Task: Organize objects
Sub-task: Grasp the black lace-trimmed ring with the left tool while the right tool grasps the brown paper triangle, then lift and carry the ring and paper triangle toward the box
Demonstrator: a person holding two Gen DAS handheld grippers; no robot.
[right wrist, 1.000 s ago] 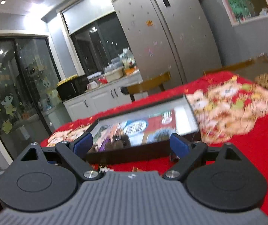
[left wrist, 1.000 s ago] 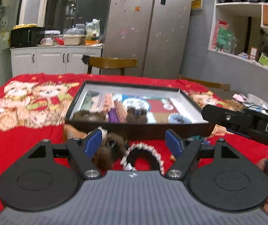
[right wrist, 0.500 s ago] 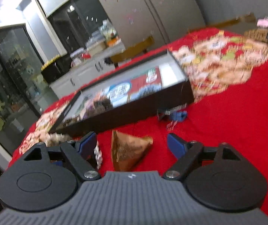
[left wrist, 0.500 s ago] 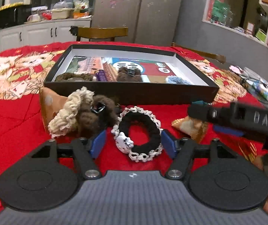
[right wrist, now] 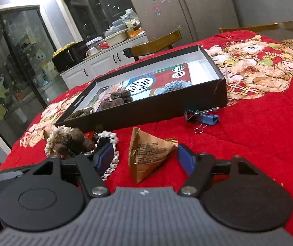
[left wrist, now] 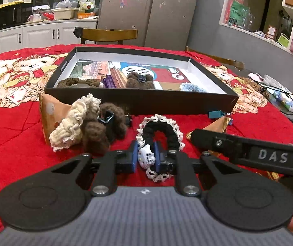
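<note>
Left tool [left wrist: 144, 160] pinches black scrunchie [left wrist: 162, 132]; right tool [right wrist: 145, 156] closing around paper packet [right wrist: 149, 155]; box [left wrist: 138, 100] holds scrunchies.

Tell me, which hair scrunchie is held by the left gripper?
The black scrunchie with white lace trim and a small white cat charm. The left gripper is closing on that charm; the cream and brown ones lie apart, left of it.

A wooden chair [left wrist: 108, 34] stands behind the red bear-print cloth [left wrist: 13, 71]. Beyond it, a grey refrigerator [left wrist: 150, 10], white cabinets [left wrist: 44, 37] bearing a black microwave [left wrist: 11, 17], and wall shelves [left wrist: 269, 20].
</note>
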